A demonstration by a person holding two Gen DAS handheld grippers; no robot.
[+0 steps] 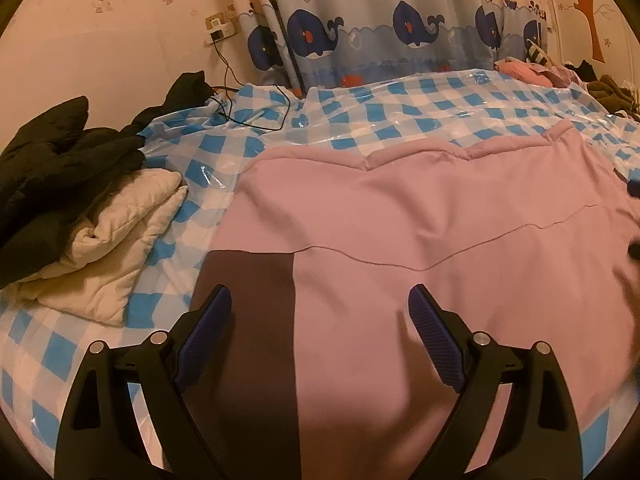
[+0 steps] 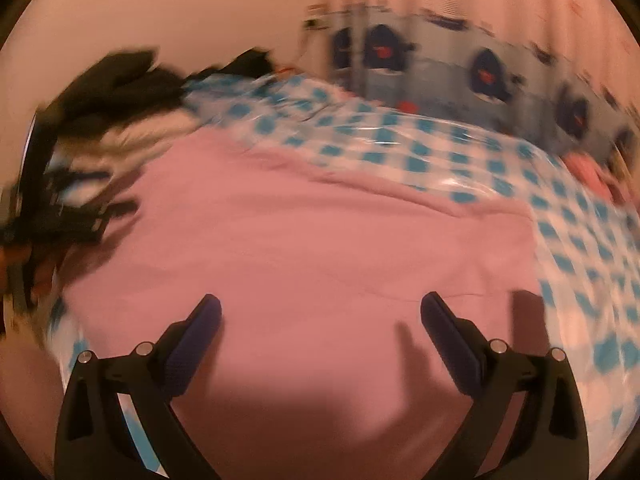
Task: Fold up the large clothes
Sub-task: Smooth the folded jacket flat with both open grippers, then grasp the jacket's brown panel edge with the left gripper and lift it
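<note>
Below my left gripper (image 1: 320, 300), a pink garment (image 1: 420, 220) lies spread flat on the checked sheet (image 1: 400, 108), its far hem folded back in a puffy roll. I hold both tools released: the left jaws stand wide apart with nothing between them, hovering over a dark panel (image 1: 248, 320) at the garment's near left corner. My right gripper (image 2: 320, 308) is likewise released, jaws wide over the same pink cloth (image 2: 300, 220), and its view is smeared by motion. Left of the left gripper sits a folded cream quilt (image 1: 120, 240), with black clothes (image 1: 52, 152) heaped on top of it. Ahead of both tools, beyond the sheet, hangs a whale-print curtain (image 1: 400, 28); a black cable (image 1: 240, 112) trails from a wall socket (image 1: 218, 28) onto the sheet. Far ahead to the right lies a small pile of pink and dark clothes (image 1: 540, 72).
</note>
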